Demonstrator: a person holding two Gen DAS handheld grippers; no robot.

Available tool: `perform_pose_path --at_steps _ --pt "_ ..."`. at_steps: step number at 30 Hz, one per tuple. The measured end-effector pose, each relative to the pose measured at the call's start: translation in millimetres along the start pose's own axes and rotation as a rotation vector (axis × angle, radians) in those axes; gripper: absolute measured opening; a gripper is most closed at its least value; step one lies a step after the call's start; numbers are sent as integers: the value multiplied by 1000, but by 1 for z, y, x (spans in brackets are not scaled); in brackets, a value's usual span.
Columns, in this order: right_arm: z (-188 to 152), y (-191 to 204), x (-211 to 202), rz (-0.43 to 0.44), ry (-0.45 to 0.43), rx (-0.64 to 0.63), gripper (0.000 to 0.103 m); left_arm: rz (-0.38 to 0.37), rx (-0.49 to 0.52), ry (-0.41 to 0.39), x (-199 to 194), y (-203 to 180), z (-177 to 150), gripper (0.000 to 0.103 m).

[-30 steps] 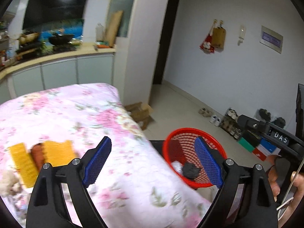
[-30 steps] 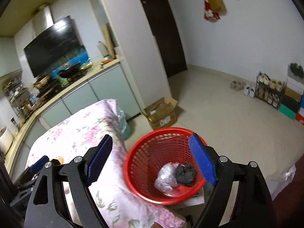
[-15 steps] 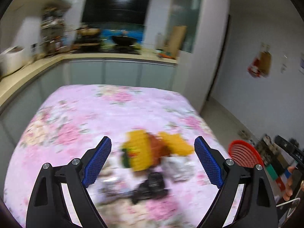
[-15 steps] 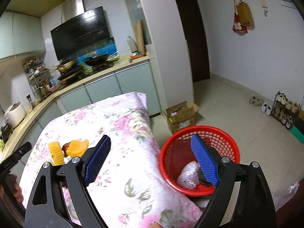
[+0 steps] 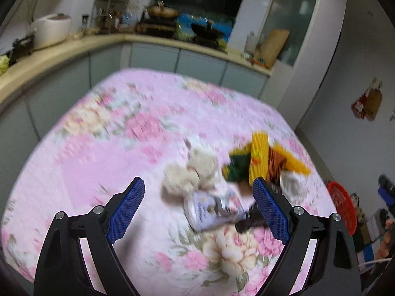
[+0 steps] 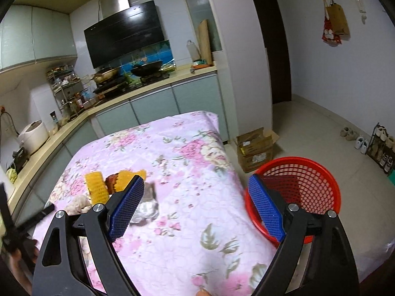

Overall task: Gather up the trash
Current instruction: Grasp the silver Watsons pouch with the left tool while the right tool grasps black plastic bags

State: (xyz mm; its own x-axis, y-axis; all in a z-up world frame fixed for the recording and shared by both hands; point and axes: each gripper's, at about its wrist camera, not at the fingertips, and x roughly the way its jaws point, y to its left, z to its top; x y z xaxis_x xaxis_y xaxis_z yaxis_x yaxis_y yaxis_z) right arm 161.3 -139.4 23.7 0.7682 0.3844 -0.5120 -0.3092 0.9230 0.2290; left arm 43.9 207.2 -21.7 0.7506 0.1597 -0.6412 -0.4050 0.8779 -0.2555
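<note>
While the left tongs (image 5: 198, 209) had been hanging over the red basket (image 6: 308, 185) a second earlier, by this moment they'd swung round over the flowery bed (image 5: 111, 128) and were pointing down at the leftover pile of rubbish near its right edge. Both pairs were spread wide and gripping nothing. The right tongs (image 6: 195, 209) had just opened a little wider, with only bedspread and the basket rim showing between them. My read: one drop-off was finished and the left side was lining up the next pickup, so the job was partway through, not close to done.

Rough count of what was left on the bed, though the left view was smeared with motion blur:
- two yellow ridged pieces (image 5: 259, 153) with a brownish lump between them and something green beside them
- one cream fluffy wad (image 5: 195, 170) toward the middle of the bed
- one flat whitish packet (image 5: 212, 209) nearest the left tongs
- one crumpled clear wrapper (image 6: 148, 207)
- one dark scrap by the packet, too blurred to name

One basket, sitting on the floor just off the bed's right edge. From these angles I couldn't see what was inside it. Two tongs, both free.
</note>
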Motion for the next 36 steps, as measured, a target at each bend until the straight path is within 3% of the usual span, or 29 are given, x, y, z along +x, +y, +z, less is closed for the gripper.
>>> perform_pose_path --at_steps 4,13,15,17,23,32,36 --pt "-4 4 5 19 18 -13 83 -10 16 78 32 -8 -11 86" --pt "-13 -3 21 12 73 6 83 17 11 147 75 -9 -23 86" --pt "-14 -2 22 13 75 0 83 20 16 134 75 -9 -24 85" --pt "-16 0 23 17 80 -6 83 17 33 126 73 -10 -26 76" --pt "-24 10 29 30 108 -23 83 7 62 111 68 -13 -30 69" --pt "-37 36 36 85 139 -55 83 -42 59 97 38 -7 -34 68" --pt "-44 54 42 122 158 -88 83 -52 60 53 18 -5 -26 68"
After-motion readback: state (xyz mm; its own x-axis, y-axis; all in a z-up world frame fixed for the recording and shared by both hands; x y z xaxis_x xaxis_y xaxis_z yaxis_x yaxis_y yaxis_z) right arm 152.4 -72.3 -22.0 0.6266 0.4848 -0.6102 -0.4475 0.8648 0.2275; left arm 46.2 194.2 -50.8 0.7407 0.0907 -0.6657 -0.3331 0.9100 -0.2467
